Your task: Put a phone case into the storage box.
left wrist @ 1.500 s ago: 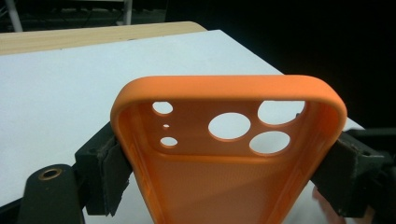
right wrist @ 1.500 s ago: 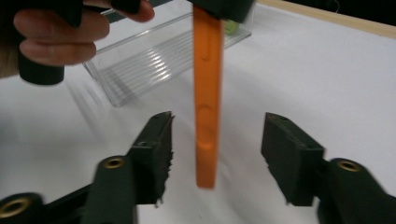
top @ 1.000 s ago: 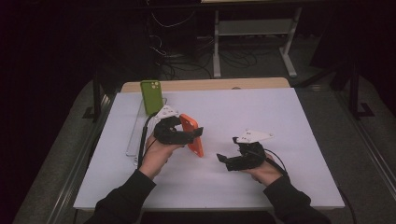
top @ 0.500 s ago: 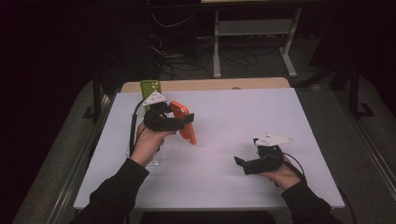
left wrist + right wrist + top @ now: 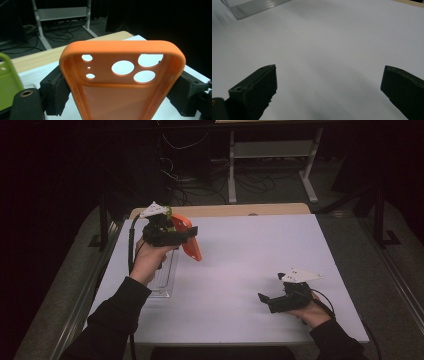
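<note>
An orange phone case [image 5: 193, 247] hangs in the air over the table's far left, gripped by its two long sides in my left gripper [image 5: 189, 235], which is shut on it. In the left gripper view the orange case [image 5: 122, 85] shows its inner face and camera holes, pinched between the black pads [image 5: 56, 92]. A green phone case [image 5: 7, 82] stands just behind it to the left, and a sliver of that green case [image 5: 169, 212] peeks past the gripper. My right gripper [image 5: 270, 290] rests low near the front right, open and holding nothing [image 5: 329, 82].
A clear plastic tray [image 5: 165, 277] lies on the white table [image 5: 240, 270] under the left forearm, and its ribbed corner [image 5: 254, 7] appears at the top left of the right gripper view. A wooden strip [image 5: 240, 210] edges the far side. Dark floor, cables and a stand lie beyond.
The left gripper has lifted the orange case up and toward the far left. The right gripper has drawn back to the right, toward the front edge, still open.
</note>
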{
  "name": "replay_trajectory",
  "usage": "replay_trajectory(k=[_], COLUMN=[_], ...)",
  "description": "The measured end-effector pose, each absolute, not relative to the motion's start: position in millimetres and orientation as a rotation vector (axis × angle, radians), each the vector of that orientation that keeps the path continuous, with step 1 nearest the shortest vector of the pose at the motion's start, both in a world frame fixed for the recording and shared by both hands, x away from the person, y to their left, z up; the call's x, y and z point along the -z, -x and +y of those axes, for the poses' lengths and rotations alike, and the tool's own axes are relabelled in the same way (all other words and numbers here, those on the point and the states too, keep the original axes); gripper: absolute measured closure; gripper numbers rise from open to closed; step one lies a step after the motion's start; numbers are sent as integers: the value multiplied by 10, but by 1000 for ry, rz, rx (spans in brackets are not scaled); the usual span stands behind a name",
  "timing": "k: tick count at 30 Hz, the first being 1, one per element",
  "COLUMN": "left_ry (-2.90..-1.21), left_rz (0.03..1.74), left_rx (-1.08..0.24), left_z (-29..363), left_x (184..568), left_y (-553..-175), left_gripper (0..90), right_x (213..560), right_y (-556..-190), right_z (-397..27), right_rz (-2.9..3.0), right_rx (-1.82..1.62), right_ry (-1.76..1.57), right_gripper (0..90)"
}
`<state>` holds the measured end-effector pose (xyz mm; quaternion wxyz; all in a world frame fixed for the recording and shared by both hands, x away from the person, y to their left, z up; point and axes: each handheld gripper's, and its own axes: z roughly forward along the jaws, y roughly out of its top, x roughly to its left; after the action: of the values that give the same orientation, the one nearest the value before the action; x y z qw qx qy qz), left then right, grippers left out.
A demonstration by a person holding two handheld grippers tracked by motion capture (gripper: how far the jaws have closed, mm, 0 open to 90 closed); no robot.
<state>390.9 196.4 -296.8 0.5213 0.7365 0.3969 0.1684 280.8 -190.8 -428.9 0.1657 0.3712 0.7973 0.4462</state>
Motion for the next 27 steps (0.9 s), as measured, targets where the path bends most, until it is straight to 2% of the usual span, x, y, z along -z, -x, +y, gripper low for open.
replay_trajectory(k=[15, 27], left_ry=[-1717, -1686], left_rz=[1011, 1123], left_rx=[-529, -647], left_z=[2159, 2261], left_x=[2792, 2763], left_y=[-4158, -4346], left_gripper=[162, 162], right_x=[4300, 4299], right_y=[-2788, -2778], right_z=[-1950, -1942], right_rz=[2278, 2282], right_rx=[-1259, -1250], right_ry=[-1044, -1038], right_gripper=[0, 0])
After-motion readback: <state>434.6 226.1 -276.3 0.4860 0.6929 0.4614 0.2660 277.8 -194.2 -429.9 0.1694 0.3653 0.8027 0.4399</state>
